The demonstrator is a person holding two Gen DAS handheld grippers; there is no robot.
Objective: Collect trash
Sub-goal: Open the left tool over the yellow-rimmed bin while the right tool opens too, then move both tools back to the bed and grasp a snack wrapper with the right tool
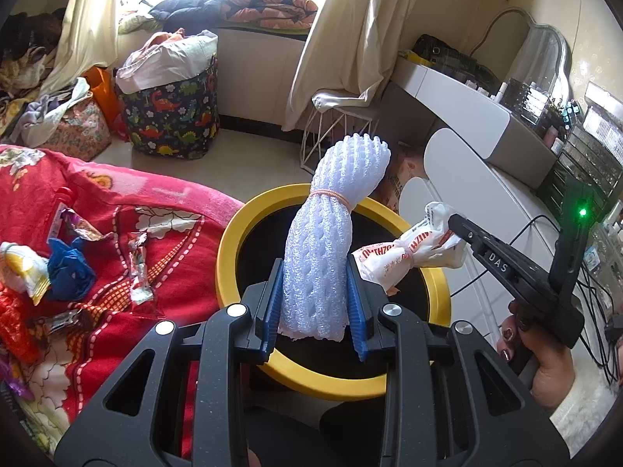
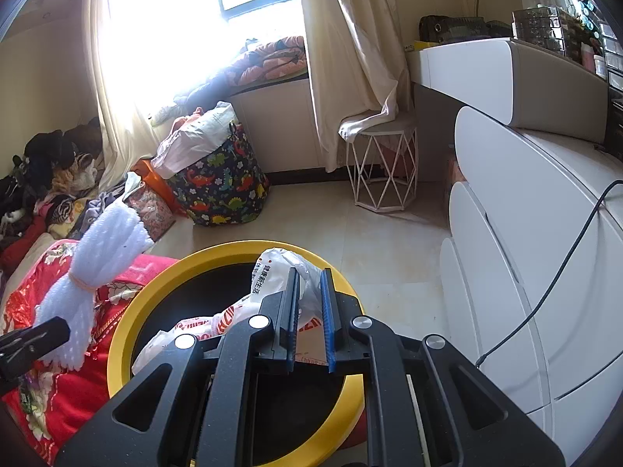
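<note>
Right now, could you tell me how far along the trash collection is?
Nothing can be seen inside the yellow-rimmed bin yet. In hand: the left gripper is clamped on a white foam net bundle above the bin, and the right gripper pinches a white printed plastic bag over the rim. Left: wrappers and a crumpled blue piece remain on the red blanket.
</note>
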